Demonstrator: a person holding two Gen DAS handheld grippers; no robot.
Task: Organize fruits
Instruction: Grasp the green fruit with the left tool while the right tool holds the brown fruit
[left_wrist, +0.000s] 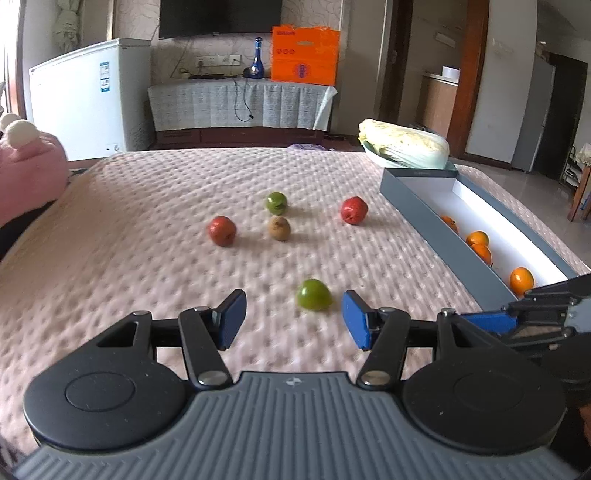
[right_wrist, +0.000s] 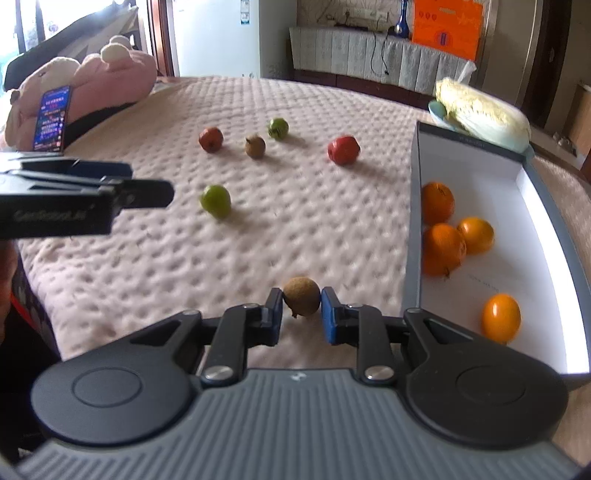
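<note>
Fruits lie scattered on the bedspread (right_wrist: 295, 229). A box (right_wrist: 413, 221) stands at the right edge, holding four oranges (right_wrist: 443, 247). A cabbage (right_wrist: 484, 110) lies beyond the box's far end. At far left rests a plush toy (right_wrist: 110, 74), with a phone (right_wrist: 51, 118) propped before it.

This is a room in a home, most likely a bedroom or a living room that has a bed (left_wrist: 221, 177) in it, covered with a pink quilted bedspread, and a pink plush toy (right_wrist: 92, 77) lies at one side. At the far wall a dark television (left_wrist: 219, 16) hangs above a low cabinet (left_wrist: 240, 103) with a cloth over it, where a blue bottle (left_wrist: 257, 59) and an orange box (left_wrist: 304, 55) stand. A white chest freezer (left_wrist: 88, 96) stands beside it, and an open doorway (left_wrist: 439, 74) leads to another room.
</note>
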